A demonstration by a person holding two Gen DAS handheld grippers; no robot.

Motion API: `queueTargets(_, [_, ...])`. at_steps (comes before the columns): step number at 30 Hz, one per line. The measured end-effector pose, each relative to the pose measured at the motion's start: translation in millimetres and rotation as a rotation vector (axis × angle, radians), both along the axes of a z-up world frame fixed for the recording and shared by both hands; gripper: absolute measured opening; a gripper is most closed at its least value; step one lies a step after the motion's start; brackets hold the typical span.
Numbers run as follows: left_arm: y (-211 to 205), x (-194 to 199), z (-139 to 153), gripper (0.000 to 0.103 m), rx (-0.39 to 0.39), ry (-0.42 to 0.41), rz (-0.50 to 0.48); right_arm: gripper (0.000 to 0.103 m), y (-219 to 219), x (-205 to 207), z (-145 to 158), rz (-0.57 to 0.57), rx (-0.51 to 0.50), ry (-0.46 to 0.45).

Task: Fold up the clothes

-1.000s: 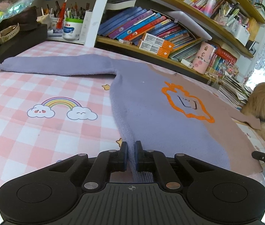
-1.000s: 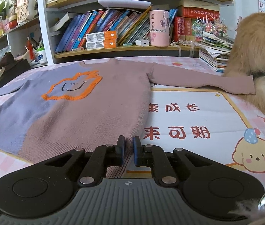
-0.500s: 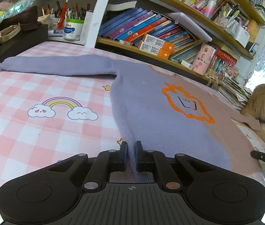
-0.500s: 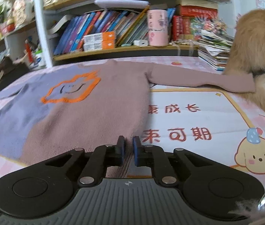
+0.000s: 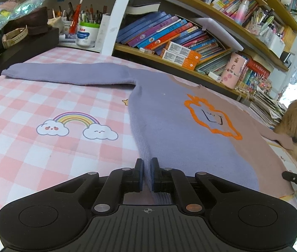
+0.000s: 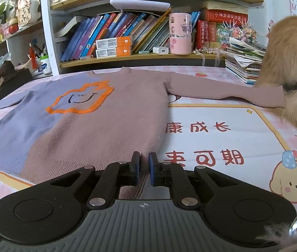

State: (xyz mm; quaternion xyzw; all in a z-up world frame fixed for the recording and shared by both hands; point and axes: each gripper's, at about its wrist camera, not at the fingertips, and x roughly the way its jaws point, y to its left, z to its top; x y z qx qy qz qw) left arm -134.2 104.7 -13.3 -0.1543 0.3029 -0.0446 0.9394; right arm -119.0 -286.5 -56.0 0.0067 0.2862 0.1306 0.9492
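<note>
A sweater, half lilac (image 5: pixel 169 130) and half mauve-brown (image 6: pixel 110 121), lies flat on the table, front up, with an orange outlined face on the chest and both sleeves spread out. My left gripper (image 5: pixel 147 171) is shut on the lilac bottom hem corner. My right gripper (image 6: pixel 143 166) is shut on the brown bottom hem corner. The right gripper's tip also shows at the right edge of the left wrist view (image 5: pixel 295 179).
The pink checked tablecloth (image 5: pixel 43 147) has a rainbow print at the left and a printed panel (image 6: pixel 211 142) at the right. A furry dog (image 6: pixel 291 67) sits on the right sleeve's end. Bookshelves (image 6: pixel 127 42) and stacked magazines (image 6: pixel 245 63) line the far edge.
The views have shifted only slightly. Both grippers stay shut on the hem corners and the sweater lies as before.
</note>
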Motion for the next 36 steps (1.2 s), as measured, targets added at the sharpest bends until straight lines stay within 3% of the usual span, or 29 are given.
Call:
queueTargets(25, [0.8, -5.0, 1.7, 0.005, 0.001, 0.003, -0.014, 0.01, 1.8, -4.3, -1.1, 0.016, -0.014, -0.008])
queueTargets(36, [-5.4, -8.8, 0.6, 0.005, 0.037, -0.009, -0.015, 0.01, 1.1, -4.0, -1.3, 0.021, -0.024, -0.01])
